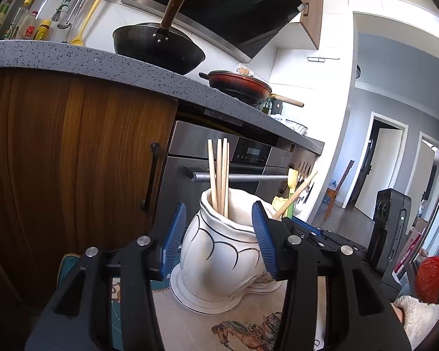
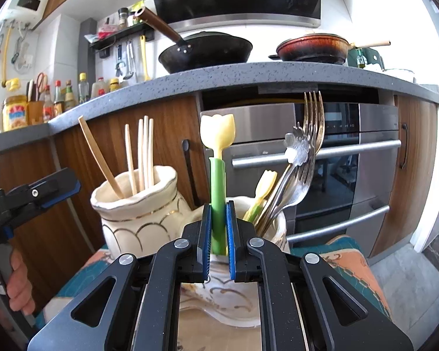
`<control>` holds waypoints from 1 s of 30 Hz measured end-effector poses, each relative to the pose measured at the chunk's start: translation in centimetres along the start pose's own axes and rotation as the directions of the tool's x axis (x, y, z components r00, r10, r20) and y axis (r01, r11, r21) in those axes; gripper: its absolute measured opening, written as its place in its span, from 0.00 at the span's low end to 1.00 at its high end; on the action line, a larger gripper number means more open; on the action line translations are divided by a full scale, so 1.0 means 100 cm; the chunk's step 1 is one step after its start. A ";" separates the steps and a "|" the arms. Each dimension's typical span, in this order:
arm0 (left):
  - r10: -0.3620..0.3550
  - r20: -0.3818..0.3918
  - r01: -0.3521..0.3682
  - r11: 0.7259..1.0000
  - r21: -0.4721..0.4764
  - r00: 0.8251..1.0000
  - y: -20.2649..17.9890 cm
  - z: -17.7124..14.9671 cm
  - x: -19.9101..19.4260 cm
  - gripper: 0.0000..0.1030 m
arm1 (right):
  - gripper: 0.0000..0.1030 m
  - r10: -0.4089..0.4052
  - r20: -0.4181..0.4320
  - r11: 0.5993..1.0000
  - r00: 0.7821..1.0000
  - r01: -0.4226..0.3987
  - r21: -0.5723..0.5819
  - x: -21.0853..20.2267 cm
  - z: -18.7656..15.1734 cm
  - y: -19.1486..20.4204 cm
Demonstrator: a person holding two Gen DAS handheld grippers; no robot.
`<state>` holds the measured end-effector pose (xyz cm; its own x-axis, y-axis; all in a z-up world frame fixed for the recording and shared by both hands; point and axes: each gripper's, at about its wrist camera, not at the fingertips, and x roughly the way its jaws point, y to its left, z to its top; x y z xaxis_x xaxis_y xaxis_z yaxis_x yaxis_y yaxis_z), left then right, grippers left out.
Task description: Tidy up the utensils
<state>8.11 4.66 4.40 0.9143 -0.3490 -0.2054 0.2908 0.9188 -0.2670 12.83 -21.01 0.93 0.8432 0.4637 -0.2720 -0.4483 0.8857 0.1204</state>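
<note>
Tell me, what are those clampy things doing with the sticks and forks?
A person is sorting utensils into two white jars with a gripper in each hand. The right gripper has a green tulip-topped utensil between its pads, standing in the right jar beside forks; the pads look loose, not squeezing. The left gripper sits open around the left jar, which holds the chopsticks.

Chopsticks in left vase; forks in right vase (both before oven)
</note>
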 end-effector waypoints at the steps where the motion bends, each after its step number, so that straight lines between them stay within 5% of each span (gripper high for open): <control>1: 0.003 0.000 -0.003 1.000 0.005 1.000 -0.001 -0.001 -0.001 0.46 | 0.22 0.001 0.001 1.000 1.000 -0.001 0.002 -0.001 0.000 0.000; 3: 0.009 0.001 -0.009 1.000 0.009 1.000 -0.002 -0.003 -0.003 0.51 | 0.35 0.006 0.018 1.000 1.000 -0.006 0.013 -0.007 0.000 0.000; 7: 0.026 -0.002 -0.026 1.000 0.009 1.000 -0.002 -0.009 -0.012 0.54 | 0.39 -0.014 0.056 1.000 0.998 0.014 0.005 -0.025 0.003 0.004; 15: 0.091 0.013 -0.091 0.995 0.038 0.996 -0.014 -0.026 -0.042 0.90 | 0.72 -0.031 0.058 0.997 0.998 0.035 -0.071 -0.070 -0.007 0.019; 20: 0.173 0.038 -0.176 0.981 0.085 0.984 -0.025 -0.036 -0.060 0.94 | 0.93 -0.068 0.074 0.995 0.995 0.073 -0.066 -0.100 -0.019 0.013; 24: 0.264 0.048 -0.269 0.953 0.139 0.963 -0.034 -0.047 -0.067 0.94 | 0.95 -0.111 0.089 0.993 0.990 0.114 -0.029 -0.114 -0.024 0.002; 30: 0.297 0.054 -0.302 0.935 0.187 0.953 -0.044 -0.056 -0.069 0.95 | 0.95 -0.164 0.132 0.984 0.977 0.171 -0.043 -0.117 -0.030 -0.002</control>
<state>-1.02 2.00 1.74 0.9733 -0.0499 -0.2241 0.0485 0.9988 -0.0115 2.20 -26.70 1.24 0.9372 0.3103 -0.1596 -0.3095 0.9504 0.0303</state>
